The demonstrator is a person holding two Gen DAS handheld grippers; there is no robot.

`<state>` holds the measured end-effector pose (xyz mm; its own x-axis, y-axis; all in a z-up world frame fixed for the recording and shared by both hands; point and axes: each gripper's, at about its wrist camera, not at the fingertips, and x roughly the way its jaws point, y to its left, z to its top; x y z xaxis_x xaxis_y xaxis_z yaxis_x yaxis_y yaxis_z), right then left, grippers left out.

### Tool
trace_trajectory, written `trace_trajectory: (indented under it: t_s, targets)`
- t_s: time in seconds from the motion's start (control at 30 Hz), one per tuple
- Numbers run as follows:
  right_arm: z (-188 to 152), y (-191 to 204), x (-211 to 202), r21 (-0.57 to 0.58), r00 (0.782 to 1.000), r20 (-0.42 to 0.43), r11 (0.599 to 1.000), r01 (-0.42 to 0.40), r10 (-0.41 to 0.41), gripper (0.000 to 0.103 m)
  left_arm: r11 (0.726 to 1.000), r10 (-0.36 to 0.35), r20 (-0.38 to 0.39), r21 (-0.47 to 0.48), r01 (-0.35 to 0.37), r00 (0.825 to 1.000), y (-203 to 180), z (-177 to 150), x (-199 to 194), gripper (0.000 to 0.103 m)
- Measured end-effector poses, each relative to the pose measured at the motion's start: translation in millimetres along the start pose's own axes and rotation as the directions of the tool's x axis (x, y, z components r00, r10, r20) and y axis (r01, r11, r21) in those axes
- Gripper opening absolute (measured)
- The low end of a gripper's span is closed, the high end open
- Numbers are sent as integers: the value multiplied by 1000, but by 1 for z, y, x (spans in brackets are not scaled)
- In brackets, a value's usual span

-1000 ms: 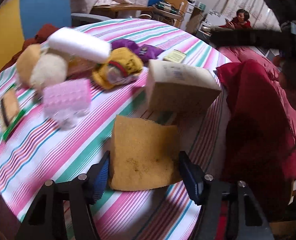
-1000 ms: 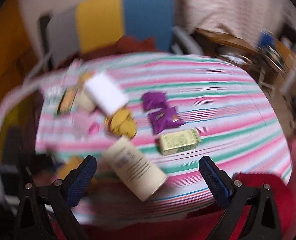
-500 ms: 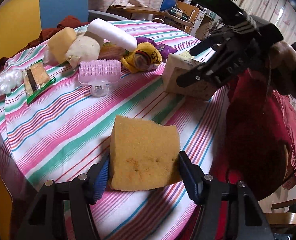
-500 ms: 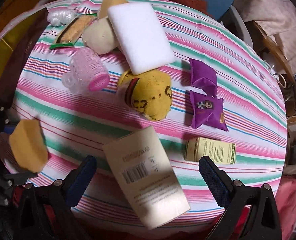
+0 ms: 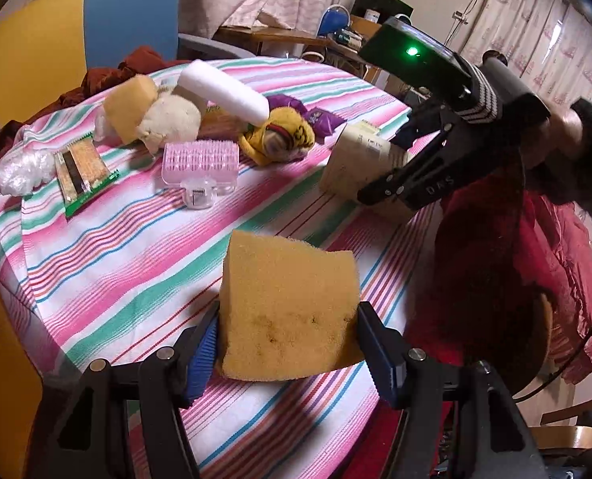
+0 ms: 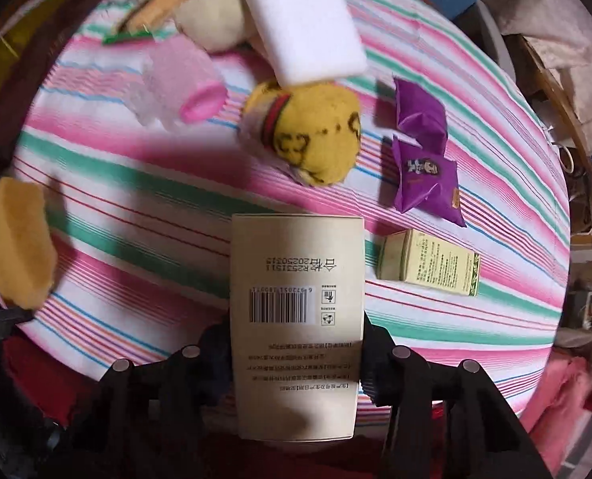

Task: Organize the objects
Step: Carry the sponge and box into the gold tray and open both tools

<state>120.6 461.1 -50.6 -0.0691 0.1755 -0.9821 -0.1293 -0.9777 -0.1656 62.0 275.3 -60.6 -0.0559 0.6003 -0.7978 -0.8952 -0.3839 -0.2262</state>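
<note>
- Right wrist view: the right gripper [image 6: 296, 359] now has its 2 fingers pressed against the sides of the beige box [image 6: 296, 319]; 0.5 s ago they stood wide apart, with the box lying free between them.
- The box lies on the striped tablecloth [image 6: 455, 319] at the near edge of the round table, barcode side up, and part of it reaches past the edge toward the camera.
- Left wrist view: the left gripper [image 5: 288, 343] pinches the yellow sponge [image 5: 288, 307] between its blue pads, the same as 0.5 s ago and 1 s ago, and the sponge is held above the cloth near the table edge.
- Only the left wrist view shows the right gripper from outside [image 5: 415, 175], black, with a green light on top, and with a person's hand [image 5: 575, 123] on its handle behind.
- Only the right wrist view shows the print on the box and the small green box [image 6: 427, 267] just beside it on the right.
- It also shows 2 purple packets [image 6: 423, 159] and the yellow plush toy [image 6: 307, 135] farther back, with a white foam block [image 6: 299, 20] leaning over the toy.
- Both views show the pink brush [image 5: 200, 159], and the right wrist view is blurred around it.
- The right wrist view shows the sponge at its left edge [image 6: 16, 243].
</note>
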Motion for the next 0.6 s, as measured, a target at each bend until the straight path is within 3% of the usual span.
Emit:
trace_trajectory:
  t_s: [0.13,0.27,0.47,0.6]
  targets:
    - [-5,11,-28,9,995,94,1000,-20,19,50,1000,1,51,-18,0,999,3,2,-15,66]
    - [1,26,-59,20,975,212,998,-67,61,50,997,14,121,-71,-5,993,16,1,-45,66]
    - [36,79,-94,-9,916,355,980,-198,188,50,973,137,223,-212,-89,965,57,-15,-103,66]
    - [59,125,-115,-56,862,429,960,-273,270,50,919,270,250,-355,-171,930,101,-34,-140,66]
